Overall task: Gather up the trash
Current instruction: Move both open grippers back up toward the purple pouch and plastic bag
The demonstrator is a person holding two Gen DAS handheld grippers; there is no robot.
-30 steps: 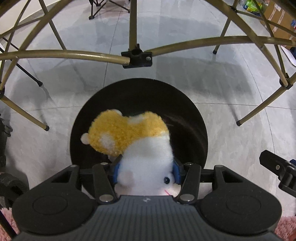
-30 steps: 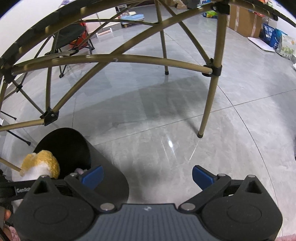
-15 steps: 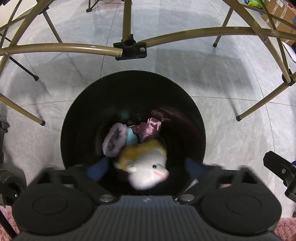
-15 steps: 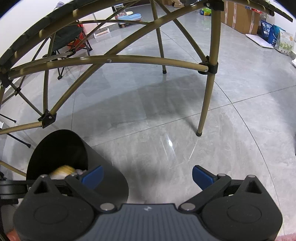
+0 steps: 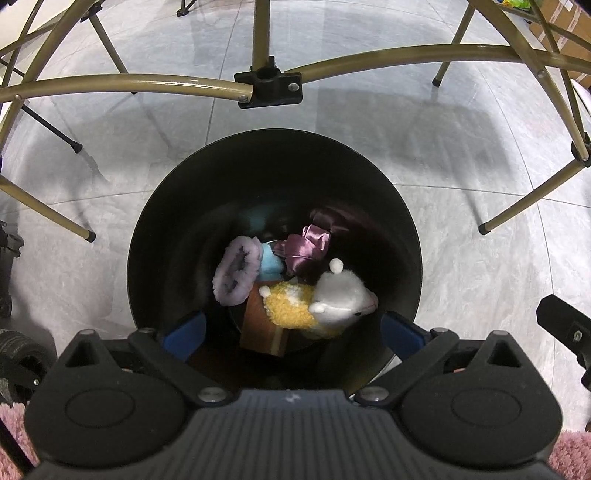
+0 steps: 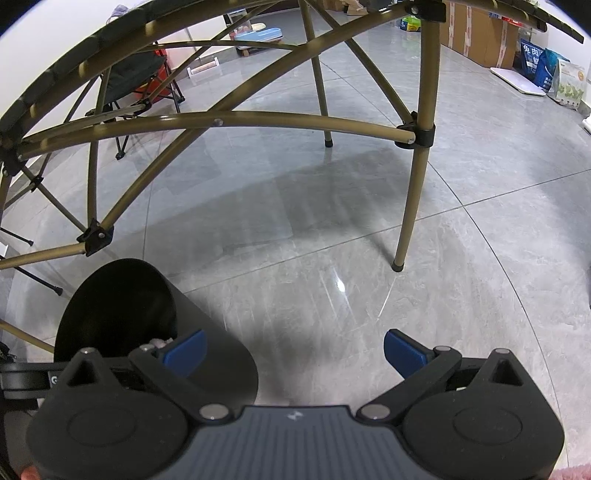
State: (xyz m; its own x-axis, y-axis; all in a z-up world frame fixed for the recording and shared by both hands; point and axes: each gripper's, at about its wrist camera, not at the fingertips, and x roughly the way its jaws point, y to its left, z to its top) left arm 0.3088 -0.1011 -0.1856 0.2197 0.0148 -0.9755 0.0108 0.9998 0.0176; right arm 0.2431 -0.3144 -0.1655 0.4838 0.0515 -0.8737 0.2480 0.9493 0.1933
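A black round bin (image 5: pixel 155 236) stands on the floor right under my left gripper (image 5: pixel 291 334), which is open wide with nothing between its blue pads. A white and yellow plush toy (image 5: pixel 325 302) lies at the bottom of the bin, beside a purple fuzzy ring (image 5: pixel 236 269), a light blue soft thing (image 5: pixel 269 262), a purple satin cloth (image 5: pixel 306 249) and a brown box (image 5: pixel 258 325). My right gripper (image 6: pixel 293 349) hangs open and empty over bare floor, with the bin (image 6: pixel 114 295) at its lower left.
Olive metal legs and crossbars of a folding table (image 5: pixel 129 83) arch over the bin and the grey tiled floor (image 6: pixel 332 229). A folding chair (image 6: pixel 136 77), cardboard boxes (image 6: pixel 476 33) and bags (image 6: pixel 546 70) stand far off. Pink rug edges (image 5: pixel 569 454) show at the bottom corners.
My left gripper opened and let go of the plush toy, which fell into the bin and now lies at its bottom. The right gripper stayed still.
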